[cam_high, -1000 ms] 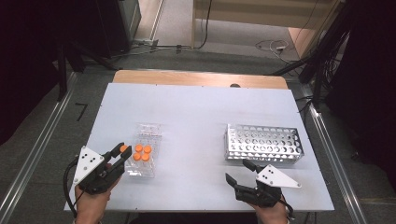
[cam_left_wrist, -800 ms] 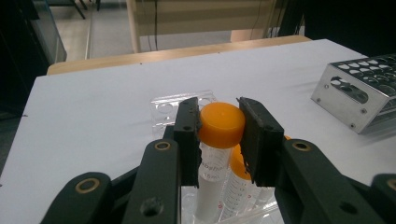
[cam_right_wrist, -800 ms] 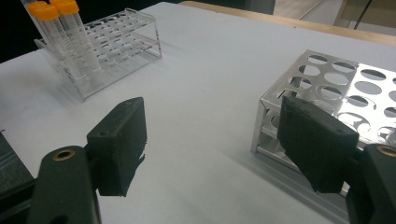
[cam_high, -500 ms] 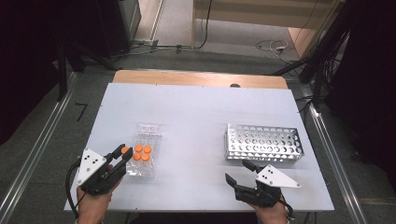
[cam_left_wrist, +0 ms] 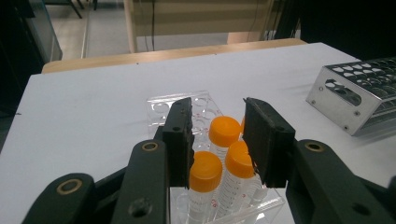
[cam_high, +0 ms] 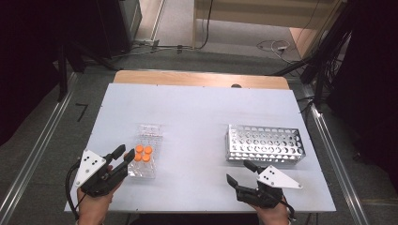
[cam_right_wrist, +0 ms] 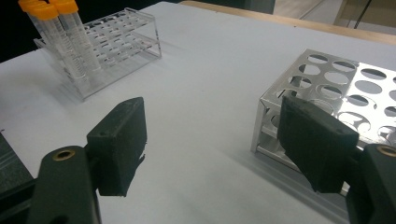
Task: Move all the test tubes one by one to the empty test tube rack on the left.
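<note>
Four orange-capped tubes (cam_left_wrist: 224,133) stand upright in a clear plastic rack (cam_high: 145,157), clustered at the end of it nearest the person. In the left gripper view two caps show whole; a third is half covered by one jaw, and the fourth is only an orange sliver behind that same jaw. The lower ends of the tubes blur through the plastic and run off the bottom of that picture, so how deep they sit cannot be made out. The far half of the clear plastic rack holds empty wells.

The left gripper (cam_high: 121,157) is just beside the near end of this rack, its jaws flanking the tube cluster. The jaws have just been opening; they stand a little apart with the caps between them, and I see no pad pressing on a tube.

Well to the right of the clear plastic rack, on the same white tabletop (cam_high: 197,112), lies a metal perforated rack (cam_high: 264,143), its round holes all empty. In the right gripper view its far side is cut off by the picture's edge.

The right gripper (cam_high: 241,172) is near the front of that metal rack, well apart from the tubes, with its jaws spread wide and nothing in them.
</note>
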### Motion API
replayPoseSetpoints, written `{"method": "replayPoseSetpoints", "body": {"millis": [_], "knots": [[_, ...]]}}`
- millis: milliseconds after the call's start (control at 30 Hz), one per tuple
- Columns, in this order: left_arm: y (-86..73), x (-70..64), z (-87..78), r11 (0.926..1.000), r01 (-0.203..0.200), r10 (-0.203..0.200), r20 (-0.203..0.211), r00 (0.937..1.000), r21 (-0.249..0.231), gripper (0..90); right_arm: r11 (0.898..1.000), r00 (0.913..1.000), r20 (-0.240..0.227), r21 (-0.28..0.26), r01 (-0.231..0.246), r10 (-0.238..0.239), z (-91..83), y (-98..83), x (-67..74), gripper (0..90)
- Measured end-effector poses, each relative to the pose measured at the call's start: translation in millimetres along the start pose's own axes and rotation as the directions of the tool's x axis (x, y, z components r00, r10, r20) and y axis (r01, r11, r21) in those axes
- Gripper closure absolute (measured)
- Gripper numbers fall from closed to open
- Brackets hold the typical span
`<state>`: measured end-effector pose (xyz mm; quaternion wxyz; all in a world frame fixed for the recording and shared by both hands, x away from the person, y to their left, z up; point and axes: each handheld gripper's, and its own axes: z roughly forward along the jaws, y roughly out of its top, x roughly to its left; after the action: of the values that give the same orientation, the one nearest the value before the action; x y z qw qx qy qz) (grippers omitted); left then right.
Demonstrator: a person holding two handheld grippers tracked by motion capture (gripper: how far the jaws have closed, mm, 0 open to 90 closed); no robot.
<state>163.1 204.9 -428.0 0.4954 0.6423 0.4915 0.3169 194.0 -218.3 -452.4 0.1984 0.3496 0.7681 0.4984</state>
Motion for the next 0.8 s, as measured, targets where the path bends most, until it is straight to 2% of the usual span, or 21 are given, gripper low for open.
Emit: {"method": "replayPoseSetpoints", "body": {"millis": [167,533,800], "knots": [[0.0,0.4,-0.4,1.0000,0.005,-0.005,0.000,1.0000,-0.004,61.8,1.000,1.0000,0.002,0.000,0.000,0.000,-0.2,0.1,0.0,22.6],[-0.3,-0.4,-0.4,1.0000,0.008,-0.008,0.018,0.9998,-0.001,54.6,1.000,0.9997,0.023,0.002,-0.008,0.008,-0.6,-0.9,-6.4,22.6],[-0.7,1.5,-3.5,0.9994,0.034,-0.034,0.023,0.9992,-0.003,42.8,1.000,0.9969,0.073,0.000,-0.031,0.031,-5.5,-3.8,-20.9,22.6]]}}
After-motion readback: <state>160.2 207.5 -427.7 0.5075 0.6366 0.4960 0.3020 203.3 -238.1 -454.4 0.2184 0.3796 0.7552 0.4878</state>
